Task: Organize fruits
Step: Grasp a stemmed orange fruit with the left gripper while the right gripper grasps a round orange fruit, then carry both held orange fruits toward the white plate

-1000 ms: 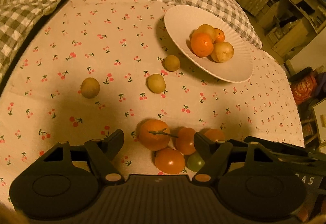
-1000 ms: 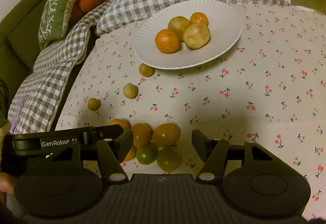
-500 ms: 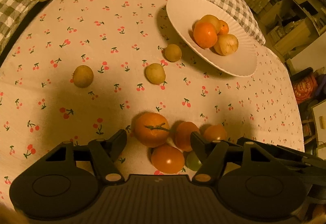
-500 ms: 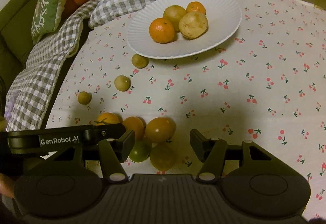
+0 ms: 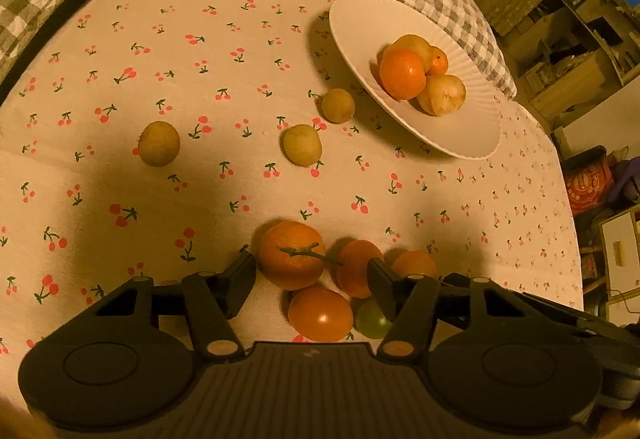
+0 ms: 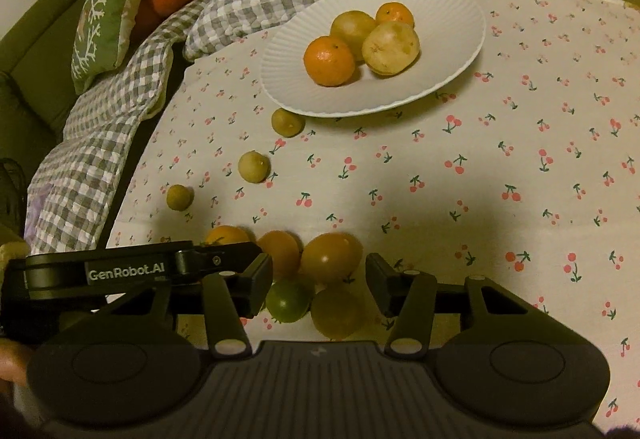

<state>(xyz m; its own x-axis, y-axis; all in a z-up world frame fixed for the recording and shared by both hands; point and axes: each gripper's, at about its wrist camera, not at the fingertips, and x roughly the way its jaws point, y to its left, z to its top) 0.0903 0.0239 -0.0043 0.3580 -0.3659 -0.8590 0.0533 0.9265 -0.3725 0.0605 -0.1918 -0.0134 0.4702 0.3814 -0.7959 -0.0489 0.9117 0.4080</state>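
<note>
Both sets of jaws have just been closing while I am hanging over the little pile of fruit near me. My left gripper (image 5: 312, 273) is sitting half spread around the stemmed orange (image 5: 291, 254), and my right gripper (image 6: 316, 279) is half spread around the yellow tomato (image 6: 331, 257), neither pinching yet. I am thinking I am getting ready to grab two and carry them to the white plate (image 6: 452, 7), which is holding four fruits already
</note>
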